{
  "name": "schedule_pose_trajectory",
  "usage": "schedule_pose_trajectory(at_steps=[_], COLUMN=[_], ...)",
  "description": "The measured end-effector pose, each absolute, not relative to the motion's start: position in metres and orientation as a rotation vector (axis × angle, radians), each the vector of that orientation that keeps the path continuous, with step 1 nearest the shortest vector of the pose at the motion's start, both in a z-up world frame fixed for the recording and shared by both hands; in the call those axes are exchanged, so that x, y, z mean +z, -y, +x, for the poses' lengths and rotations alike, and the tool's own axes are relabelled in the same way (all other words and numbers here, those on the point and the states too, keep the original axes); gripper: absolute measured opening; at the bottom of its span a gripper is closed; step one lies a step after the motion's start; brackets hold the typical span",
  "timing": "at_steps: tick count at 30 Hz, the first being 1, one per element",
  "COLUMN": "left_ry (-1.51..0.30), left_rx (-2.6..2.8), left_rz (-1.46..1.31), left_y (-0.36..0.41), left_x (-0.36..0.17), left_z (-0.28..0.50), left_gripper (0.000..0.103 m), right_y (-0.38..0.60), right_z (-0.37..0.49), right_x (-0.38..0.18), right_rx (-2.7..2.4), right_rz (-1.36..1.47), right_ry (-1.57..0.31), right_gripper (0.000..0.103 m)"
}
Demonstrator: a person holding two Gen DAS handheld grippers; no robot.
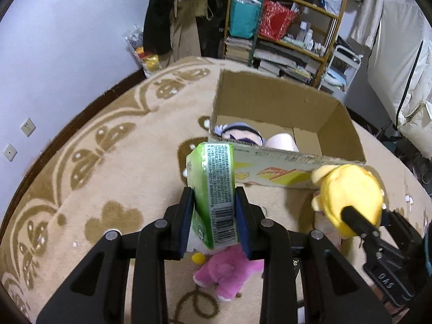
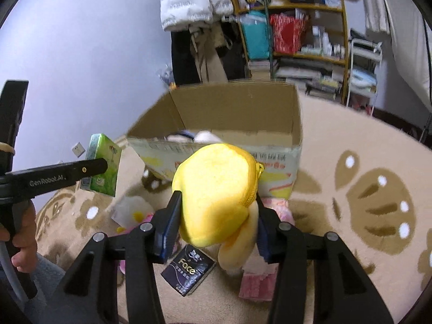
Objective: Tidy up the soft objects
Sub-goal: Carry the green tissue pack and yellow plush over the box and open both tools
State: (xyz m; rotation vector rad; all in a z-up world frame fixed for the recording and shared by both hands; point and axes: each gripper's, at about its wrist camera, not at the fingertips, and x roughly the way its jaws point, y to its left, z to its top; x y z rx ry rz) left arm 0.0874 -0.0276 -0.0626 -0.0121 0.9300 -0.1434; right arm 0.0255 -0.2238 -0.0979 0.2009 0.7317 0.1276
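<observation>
Gripping a green plastic-wrapped tissue pack (image 1: pixel 213 197), the left gripper (image 1: pixel 214 210) is seen clenched on it, the blue pads pressed against both of its sides, with the pack held in the air in front of the near wall of an open brown cardboard box (image 1: pixel 280 113). A soft yellow plush toy (image 2: pixel 216 191) is clamped between the jaws of the right gripper (image 2: pixel 216 217), which are closed on its body; a paler yellow limb is seen hanging below the pads. The toy is likewise held just short of the box's printed front wall. Inside the box, at its left end, a plush doll with a dark purple and white head (image 1: pixel 243 135) is seen, with a pale pink rounded soft object (image 1: pixel 282 141) beside it. On the floor below the grippers a pink plush toy (image 1: pixel 229 272) is lying on a beige rug with brown floral patterns (image 1: pixel 108 162), and a dark packet printed with the word "Face" (image 2: pixel 189 270) is lying near it. A hand (image 2: pixel 23 232) is seen on the left gripper's handle. Behind the box a crowded wooden shelf (image 1: pixel 297 27) is standing against the wall.
</observation>
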Motion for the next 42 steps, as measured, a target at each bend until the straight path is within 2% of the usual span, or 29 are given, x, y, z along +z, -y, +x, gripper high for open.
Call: schedule_pose_trajectory(at_steps=[17,42], left_ry=[-0.555,-0.437], left_rx=[-0.117,-0.131], left_rz=[0.063,0.070], left_y=[0.031,0.056], left_x=[0.003,0.000], left_z=[0.044,0.109], left_gripper=[0.028,0.029], right_y=[0.244,0.259], right_z=[-0.001,0.059], right_x=[-0.032,-0.030], right_rx=[-0.024,-0.095], right_rz=[0.174,0.122], right_ry=[-0.495,-0.460], right_gripper=[0.051,0.051])
